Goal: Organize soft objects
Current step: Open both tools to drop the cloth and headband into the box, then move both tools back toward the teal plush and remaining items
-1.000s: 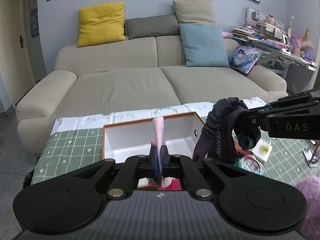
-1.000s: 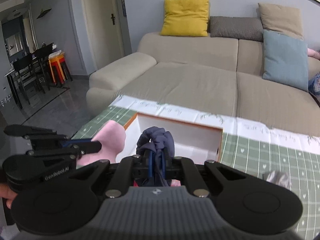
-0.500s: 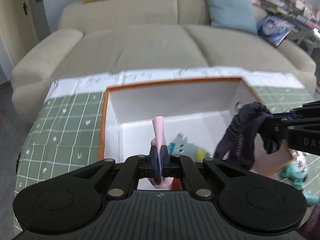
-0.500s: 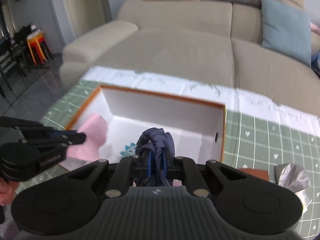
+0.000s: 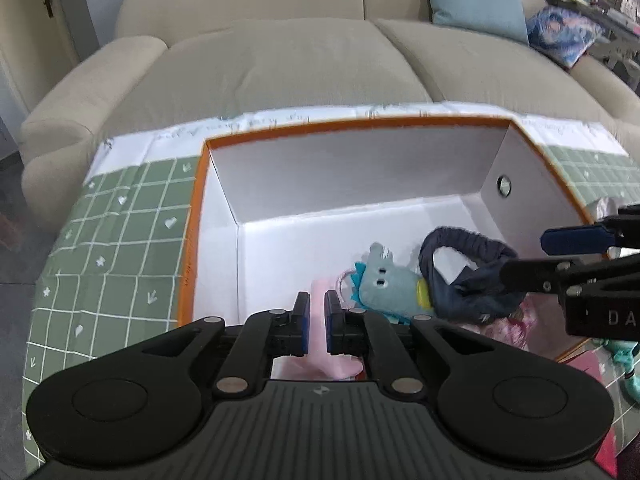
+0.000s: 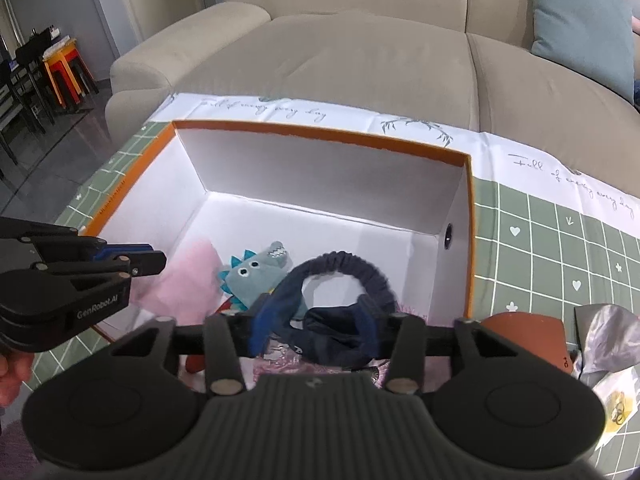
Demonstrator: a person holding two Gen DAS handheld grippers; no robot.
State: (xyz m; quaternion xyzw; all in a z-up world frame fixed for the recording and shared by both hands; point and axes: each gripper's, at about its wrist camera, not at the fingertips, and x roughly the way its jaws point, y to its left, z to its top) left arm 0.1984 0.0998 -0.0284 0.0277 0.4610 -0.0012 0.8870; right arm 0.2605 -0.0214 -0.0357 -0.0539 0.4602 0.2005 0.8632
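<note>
Left wrist view, left gripper (image 5: 316,322): jaws opening by a narrow gap, the pink cloth (image 5: 320,344) between them; whether the pads press it cannot be told.
Left wrist view, pink cloth: low in the near left part of the white box (image 5: 520,184); its lower part is hidden behind the gripper body.
Left wrist view, right gripper (image 5: 536,254): enters from the right edge, cut off by the frame; its fingertips reach the dark navy garment (image 5: 468,280).
Left wrist view, navy garment: lies in the box just right of the grey-blue plush dinosaur (image 5: 384,284), its elastic band arched up.
Left wrist view, hard to make out: pink shiny stuff under the garment is blurred; a teal item outside the box at lower right is cut off.
Right wrist view, right gripper (image 6: 316,322): jaws opening, standing well apart, the navy garment (image 6: 340,332) slack between them and draped over the left finger; its lower folds are hidden by the gripper.
Right wrist view, left gripper (image 6: 154,258): seen side-on over the box's left wall, jaws nearly together; the pink cloth (image 6: 188,276) lies under it, blurred.
Right wrist view only: a person's hand (image 6: 10,376) at the left edge, a crumpled silver wrapper (image 6: 608,332) and a brown flat item (image 6: 528,332) on the green checked tablecloth (image 6: 560,264) right of the box (image 6: 320,138).
Both views: the beige sofa (image 6: 360,60) stands behind the table.
</note>
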